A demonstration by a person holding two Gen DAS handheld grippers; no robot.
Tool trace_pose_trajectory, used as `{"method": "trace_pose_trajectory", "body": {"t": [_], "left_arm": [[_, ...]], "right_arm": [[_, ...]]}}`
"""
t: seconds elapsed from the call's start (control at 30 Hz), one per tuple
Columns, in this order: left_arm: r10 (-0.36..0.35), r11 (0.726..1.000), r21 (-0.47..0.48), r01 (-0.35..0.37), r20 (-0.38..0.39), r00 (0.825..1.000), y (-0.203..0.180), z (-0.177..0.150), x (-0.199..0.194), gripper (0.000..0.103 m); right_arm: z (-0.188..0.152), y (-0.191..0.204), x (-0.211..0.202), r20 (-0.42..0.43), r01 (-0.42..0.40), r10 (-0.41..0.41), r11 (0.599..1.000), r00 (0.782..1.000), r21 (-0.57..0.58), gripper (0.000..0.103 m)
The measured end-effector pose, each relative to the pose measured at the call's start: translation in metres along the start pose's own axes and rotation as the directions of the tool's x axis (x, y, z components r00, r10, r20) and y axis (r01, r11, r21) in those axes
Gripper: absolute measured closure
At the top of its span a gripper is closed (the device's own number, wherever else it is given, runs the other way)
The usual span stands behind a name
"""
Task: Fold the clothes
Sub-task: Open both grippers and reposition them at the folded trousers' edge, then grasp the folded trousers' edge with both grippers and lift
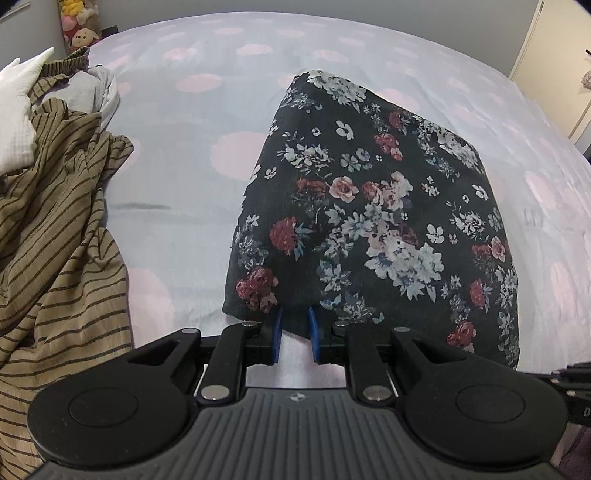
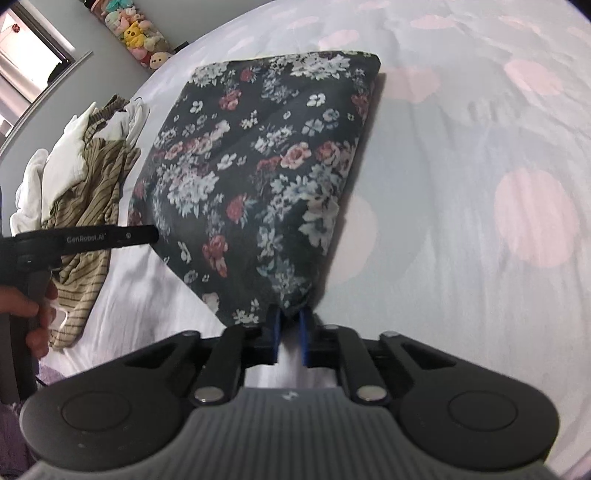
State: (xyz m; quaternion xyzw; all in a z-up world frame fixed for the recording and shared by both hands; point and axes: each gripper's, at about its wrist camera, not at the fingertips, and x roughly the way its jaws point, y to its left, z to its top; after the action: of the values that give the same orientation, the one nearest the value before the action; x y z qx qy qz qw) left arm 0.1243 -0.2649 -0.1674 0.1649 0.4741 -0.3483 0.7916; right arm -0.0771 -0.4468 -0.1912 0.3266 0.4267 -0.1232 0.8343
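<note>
To the left of the floral garment [image 1: 369,206] a heap of other clothes lay on the bed [image 1: 177,155]: a tan striped garment [image 1: 55,229] topped with white pieces [image 1: 14,110], lying well apart from the floral one with a strip of bare dotted sheet between them. Plush toys [image 2: 140,33] were stacked against the wall past the far edge of the bed. Nothing lay on the floral garment itself.

The dark floral garment lay folded in the middle of the bed, its long axis running away from the person, its near edge lifted at two corners. The left claw [image 1: 295,330] was clenched on the near left corner, cloth bunched between its blue pads. The right claw [image 2: 290,332] was clenched on the near right corner, the fabric gathered to a point there.

In the right wrist view, a hand [image 2: 33,314] gripped the left device, whose side read "GenRobot.AI".
</note>
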Motion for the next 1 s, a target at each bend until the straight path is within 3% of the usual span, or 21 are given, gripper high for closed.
{"method": "trace_pose_trajectory", "body": {"t": [0.13,0.23,0.4,0.47,0.5,0.53,0.67,0.77,0.9,1.0], "left_arm": [[-0.011,1.000,-0.004,0.011,0.019,1.000,0.002,0.000,-0.007,0.089],[-0.046,0.999,-0.020,0.047,0.064,0.997,0.006,0.005,-0.019,0.089],[-0.064,0.998,-0.019,0.067,0.146,0.987,0.017,0.024,-0.031,0.072],[-0.053,0.999,-0.002,0.054,0.151,0.987,0.021,0.035,-0.027,0.071],[-0.047,0.999,0.007,0.047,0.151,0.987,0.023,0.040,-0.023,0.070],[-0.045,0.999,0.015,0.044,0.150,0.988,0.025,0.045,-0.018,0.070],[-0.089,0.996,0.025,0.087,0.105,0.991,0.036,0.059,0.008,0.050],[-0.146,0.988,-0.033,0.148,0.056,0.988,0.051,0.068,0.031,0.036],[-0.252,0.960,-0.128,0.251,0.010,0.968,0.072,0.080,0.059,0.029],[-0.313,0.942,-0.134,0.309,-0.011,0.950,0.079,0.090,0.076,0.024]], "right_arm": [[-0.011,-0.004,-0.005,-0.026,-0.003,0.004,1.000,1.000,0.016,0.103],[-0.011,-0.009,-0.017,0.008,-0.007,0.006,0.999,1.000,0.034,0.102],[0.009,-0.018,-0.034,0.095,-0.006,0.000,0.998,0.995,0.058,0.096],[0.018,-0.022,-0.034,0.115,-0.008,0.000,0.997,0.993,0.073,0.086],[0.023,-0.024,-0.034,0.125,-0.010,0.000,0.997,0.992,0.081,0.073],[0.028,-0.026,-0.033,0.129,-0.011,-0.001,0.996,0.992,0.089,0.067],[0.043,-0.035,-0.022,0.131,-0.026,0.009,0.992,0.991,0.126,0.065],[0.054,-0.041,-0.011,0.124,-0.052,0.035,0.989,0.992,0.138,0.058],[0.071,-0.046,0.003,0.115,-0.063,0.048,0.990,0.992,0.130,0.058],[0.087,-0.051,0.014,0.116,-0.073,0.057,0.987,0.992,0.141,0.056]]}}
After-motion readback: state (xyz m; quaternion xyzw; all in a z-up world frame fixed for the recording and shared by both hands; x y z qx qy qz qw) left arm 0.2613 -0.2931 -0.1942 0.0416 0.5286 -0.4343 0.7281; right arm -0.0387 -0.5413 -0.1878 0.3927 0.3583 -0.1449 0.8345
